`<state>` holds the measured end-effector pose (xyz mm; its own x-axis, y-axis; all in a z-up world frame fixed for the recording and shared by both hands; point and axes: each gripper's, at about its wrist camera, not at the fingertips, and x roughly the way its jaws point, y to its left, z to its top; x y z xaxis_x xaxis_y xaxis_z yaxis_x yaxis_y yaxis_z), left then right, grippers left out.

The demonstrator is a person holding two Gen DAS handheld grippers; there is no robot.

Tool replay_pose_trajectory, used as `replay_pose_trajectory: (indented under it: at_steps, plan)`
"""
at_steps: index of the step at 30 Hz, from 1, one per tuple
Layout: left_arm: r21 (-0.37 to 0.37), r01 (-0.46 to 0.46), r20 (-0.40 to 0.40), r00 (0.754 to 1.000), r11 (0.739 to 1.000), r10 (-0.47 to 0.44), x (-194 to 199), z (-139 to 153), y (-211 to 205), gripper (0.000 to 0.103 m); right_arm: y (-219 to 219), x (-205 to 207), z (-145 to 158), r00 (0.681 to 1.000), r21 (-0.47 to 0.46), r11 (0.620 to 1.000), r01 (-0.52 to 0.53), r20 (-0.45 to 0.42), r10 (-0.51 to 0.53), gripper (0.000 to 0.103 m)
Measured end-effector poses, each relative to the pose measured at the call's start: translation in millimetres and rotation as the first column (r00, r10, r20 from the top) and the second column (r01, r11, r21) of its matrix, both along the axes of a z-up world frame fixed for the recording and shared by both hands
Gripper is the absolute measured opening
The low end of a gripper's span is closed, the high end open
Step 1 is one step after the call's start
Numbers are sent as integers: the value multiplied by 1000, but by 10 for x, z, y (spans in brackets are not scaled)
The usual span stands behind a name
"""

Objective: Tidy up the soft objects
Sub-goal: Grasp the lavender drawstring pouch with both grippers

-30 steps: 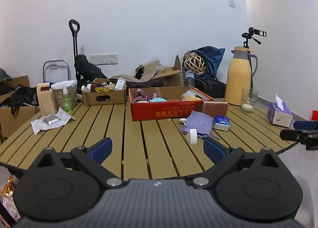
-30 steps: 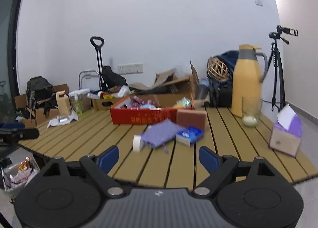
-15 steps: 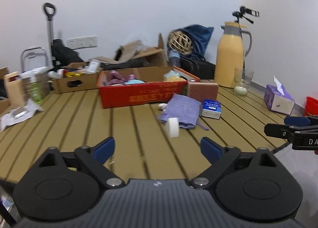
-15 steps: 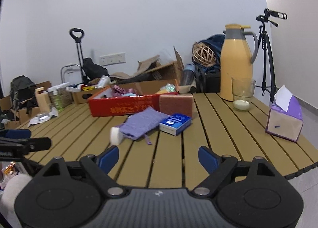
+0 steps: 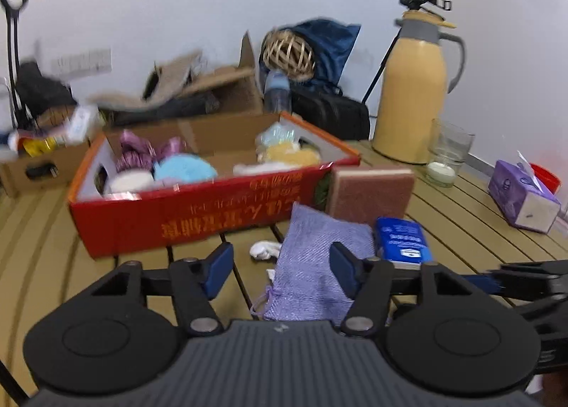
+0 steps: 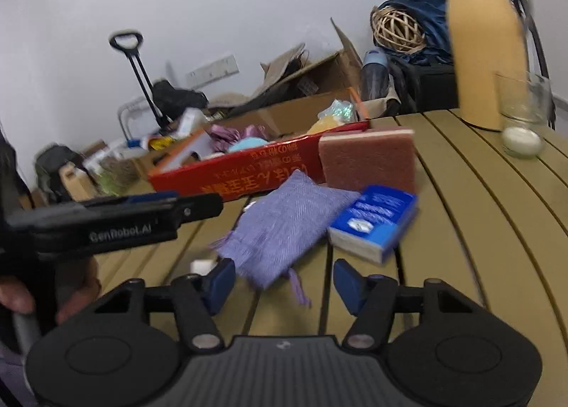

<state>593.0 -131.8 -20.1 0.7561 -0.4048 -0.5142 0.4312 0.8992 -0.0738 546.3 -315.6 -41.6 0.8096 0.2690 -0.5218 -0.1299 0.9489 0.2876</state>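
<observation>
A purple woven pouch [image 5: 312, 265] lies on the slatted table in front of a red cardboard box [image 5: 213, 219] that holds soft things in blue, purple and yellow. My left gripper [image 5: 280, 270] hovers over the pouch's near end. Its jaws are closing with the pouch between them, and the pads do not press on it. In the right wrist view the pouch [image 6: 284, 226] lies just ahead of my right gripper [image 6: 284, 281]. Its jaws are closing too, with only the pouch's tassel between them. A brown sponge [image 5: 369, 194] and a blue tissue pack [image 5: 403, 238] lie beside the pouch.
A yellow thermos [image 5: 413, 94], a glass [image 5: 447, 155] and a purple tissue box [image 5: 522, 201] stand to the right. A small white scrap [image 5: 264, 251] lies left of the pouch. A brown cardboard box [image 5: 35, 165] sits far left. Bags and cartons crowd the wall behind.
Both grippers have moved forward and down toward the purple pouch, which now looks much larger. Both pairs of jaws have narrowed. The left gripper now crosses the right wrist view.
</observation>
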Motion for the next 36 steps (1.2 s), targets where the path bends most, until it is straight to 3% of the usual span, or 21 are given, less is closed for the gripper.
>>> replay_pose_trajectory:
  at_steps: [6,8,9,10,12,17,21,25,30,33,36]
  plan:
    - [-123,-10,-187,982,992,-13,343,-317,142,36,235,341,-193,999,-20,1000,2,-46,-3,56]
    - [-156,-5,-245,969,988,-34,426,-395,174,22,342,367,-203,1000,-75,997,-10,-25,8,39]
    - [-173,-3,-262,964,985,-44,452,-418,190,21,374,380,-203,1000,-90,996,-15,-23,13,20]
    - [-186,-5,-259,965,983,-44,450,-410,198,13,377,380,-199,1000,-90,996,-16,-19,14,14]
    - [-221,-7,-225,973,975,-44,414,-349,249,7,404,365,-153,1000,-105,994,-7,3,8,11]
    - [-304,-10,-112,993,953,-25,168,17,437,6,489,75,277,986,-132,991,5,164,16,8]
    - [-369,-18,8,1000,929,23,-232,380,751,6,802,-218,609,953,-193,978,-77,275,130,8]
    - [-293,-118,31,991,949,132,-638,389,1125,6,1119,-350,606,934,-167,957,-237,232,272,8]
    - [-218,-253,-116,966,943,232,-888,-24,1480,6,1487,-311,262,922,-163,917,-364,74,379,8]
    - [-200,-258,-155,961,945,229,-1053,-152,1539,6,1577,-387,157,897,-199,880,-431,13,442,9]
    - [-193,-232,-192,962,953,195,-1142,-247,1432,6,1493,-391,114,915,-215,892,-397,-19,402,14]
